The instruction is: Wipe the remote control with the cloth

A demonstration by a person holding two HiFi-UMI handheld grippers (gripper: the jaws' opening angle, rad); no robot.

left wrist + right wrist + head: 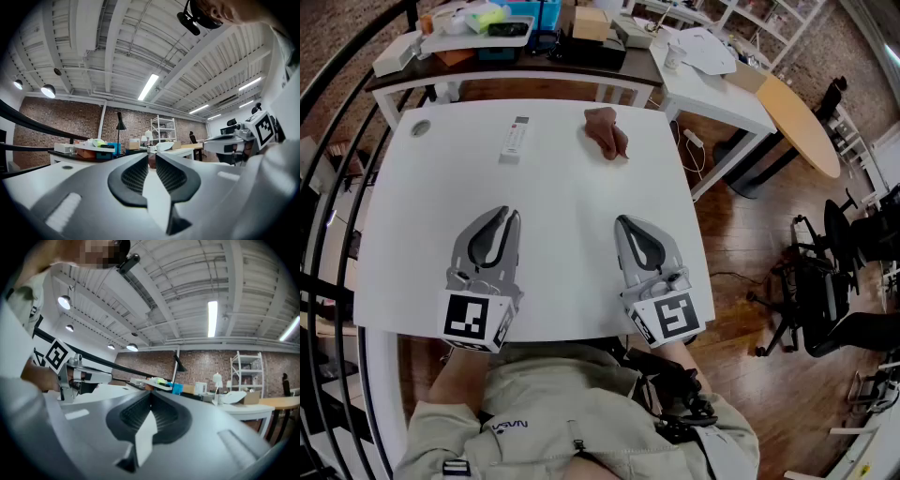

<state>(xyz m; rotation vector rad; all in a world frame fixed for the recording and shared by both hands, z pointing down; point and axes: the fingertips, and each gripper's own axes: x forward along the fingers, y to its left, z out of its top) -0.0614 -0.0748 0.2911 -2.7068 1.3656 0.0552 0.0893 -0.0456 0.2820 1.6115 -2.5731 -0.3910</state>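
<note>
A white remote control [515,139] lies flat near the far edge of the white table [562,253], left of centre. A crumpled brown cloth [607,132] sits to its right, also at the far edge; in the left gripper view a brown bit of the cloth [151,160] shows past the jaw tips. My left gripper [513,216] rests low over the near left of the table, jaws nearly together with nothing between them. My right gripper [623,223] rests at the near right, shut and empty. Both point level toward the far edge, well short of remote and cloth.
A dark desk [516,52] behind the table carries boxes, a tray and a blue bin. A second white table [712,80] and a round wooden one [806,122] stand at the right. A black railing [337,112] runs along the left. Office chairs [834,281] stand right.
</note>
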